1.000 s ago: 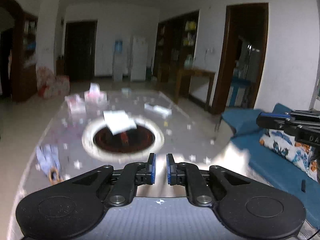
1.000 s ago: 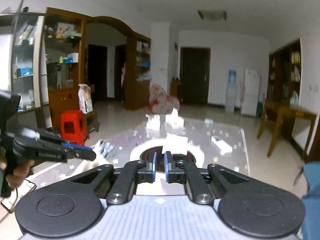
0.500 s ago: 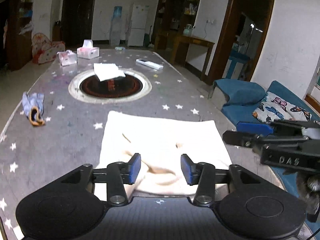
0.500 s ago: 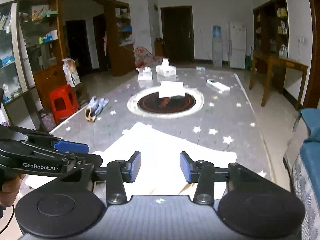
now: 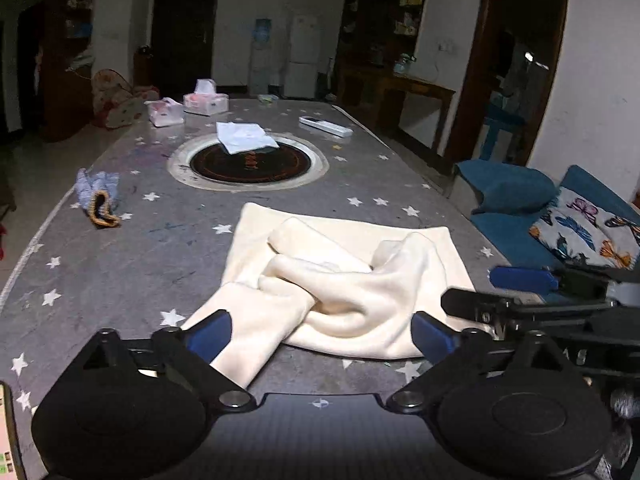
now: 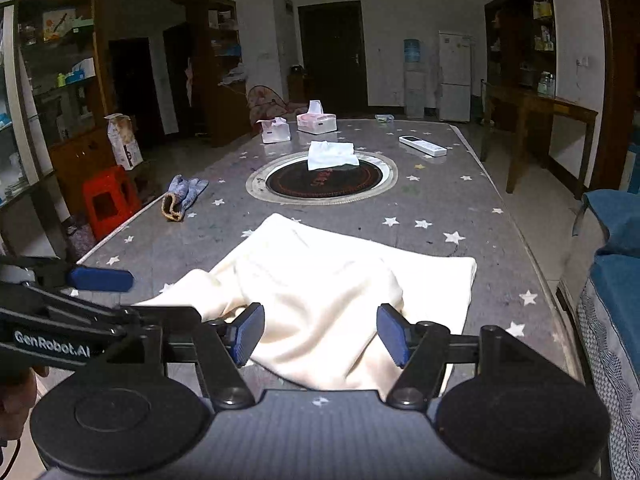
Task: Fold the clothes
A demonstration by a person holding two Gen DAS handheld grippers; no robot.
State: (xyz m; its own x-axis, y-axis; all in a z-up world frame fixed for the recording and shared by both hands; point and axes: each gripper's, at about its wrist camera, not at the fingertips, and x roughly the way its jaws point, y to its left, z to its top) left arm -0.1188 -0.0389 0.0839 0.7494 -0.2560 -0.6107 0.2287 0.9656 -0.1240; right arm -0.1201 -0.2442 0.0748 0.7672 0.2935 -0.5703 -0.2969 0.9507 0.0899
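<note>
We find both views dim, the room lit only weakly and evenly; the doorway (image 5: 184, 36) at 11 o'clock in the left view sinks to near black; the cream garment (image 5: 340, 276) is the brightest patch, close to washed out in the right view, its folds casting soft shadows; the grey surface (image 6: 432, 200) carries a faint sheen around 12 o'clock; fisheye bending curves walls and door frames toward the rim, and the corners go black; focus holds sharp, without motion blur.
</note>
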